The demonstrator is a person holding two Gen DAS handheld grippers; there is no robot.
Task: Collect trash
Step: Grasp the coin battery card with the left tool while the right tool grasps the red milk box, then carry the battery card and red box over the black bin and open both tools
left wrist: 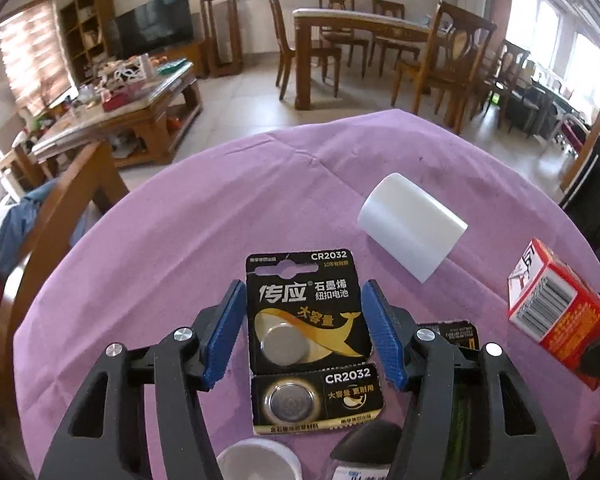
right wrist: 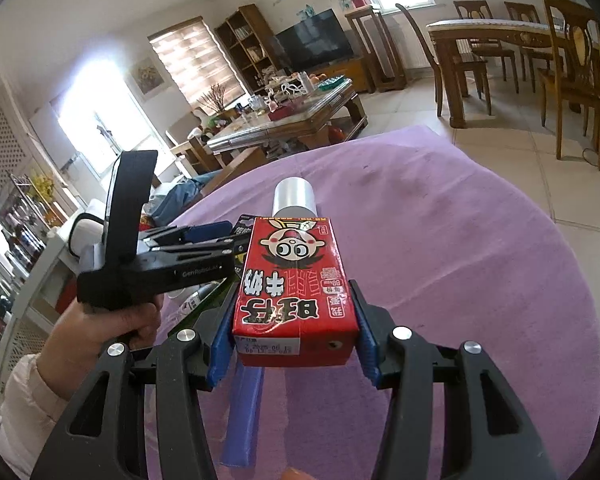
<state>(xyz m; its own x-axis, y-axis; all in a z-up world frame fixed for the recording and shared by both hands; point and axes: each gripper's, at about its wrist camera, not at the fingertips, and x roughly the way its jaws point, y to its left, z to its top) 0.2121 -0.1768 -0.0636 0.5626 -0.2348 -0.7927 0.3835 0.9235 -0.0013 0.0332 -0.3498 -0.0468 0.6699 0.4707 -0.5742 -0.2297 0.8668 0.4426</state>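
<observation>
A black CR2032 button-battery card (left wrist: 308,320) stands between the blue pads of my left gripper (left wrist: 304,284), which touch its two side edges; a second battery segment hangs folded below. My right gripper (right wrist: 296,284) is shut on a red milk carton (right wrist: 296,280), held upside down above the purple tablecloth (right wrist: 460,260). The carton (left wrist: 560,312) also shows at the right edge of the left wrist view. In the right wrist view a hand (right wrist: 100,332) holds the left gripper (right wrist: 228,236) just left of the carton, the card at its tip.
A white roll (left wrist: 412,226) lies on the cloth beyond the card. A white lid (left wrist: 260,460), a dark bottle top (left wrist: 364,448) and another black card piece (left wrist: 452,332) sit close under the left gripper. A blue strip (right wrist: 244,412) lies below the carton. The cloth's edge (left wrist: 140,200) drops to the floor.
</observation>
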